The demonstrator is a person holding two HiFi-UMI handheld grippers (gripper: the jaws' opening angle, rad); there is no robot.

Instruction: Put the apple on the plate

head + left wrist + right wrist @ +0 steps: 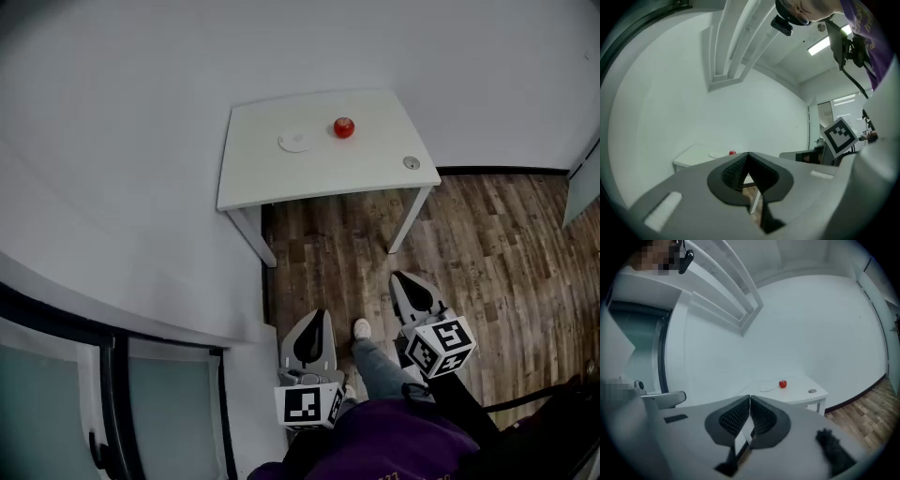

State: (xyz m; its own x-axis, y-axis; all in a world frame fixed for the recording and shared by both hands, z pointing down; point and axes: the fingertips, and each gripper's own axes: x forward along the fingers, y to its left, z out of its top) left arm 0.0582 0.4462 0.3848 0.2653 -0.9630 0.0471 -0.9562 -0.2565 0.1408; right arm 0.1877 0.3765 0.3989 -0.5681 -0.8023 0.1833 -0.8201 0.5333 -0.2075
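- Head view: the left gripper [313,326] and right gripper [409,287] both have their jaws pressed together with nothing in them, and are held low near the person's shoe [362,329].
- The apple [344,127] sits on the white table [319,178], well ahead of both tools. It is near the plate [295,142] but not on it, so the task looks not yet started.
- Risk: arriving with the jaws together would likely knock the round apple, which could roll off the table top. The jaws need to open before the reach.
- A small round disc [412,162] sits on the table corner ahead of the right tool. It is out of the path.
- Left gripper view: the left gripper [748,155] is closed tip to tip and empty. The apple [732,153] and plate [716,154] are far ahead, just left of the jaw line.
- The marker cube [840,136] of the other tool is off to the right and carries only a black-and-white square pattern, no words.
- Right gripper view: the right gripper [749,399] is closed and empty. The apple [783,384] is ahead and right of the tips, with the plate [766,389] just beside it.
- Risk: a fat grip or a late release could tip the shallow plate or let the apple roll off it.
- No brand, label or readable text shows in any view.
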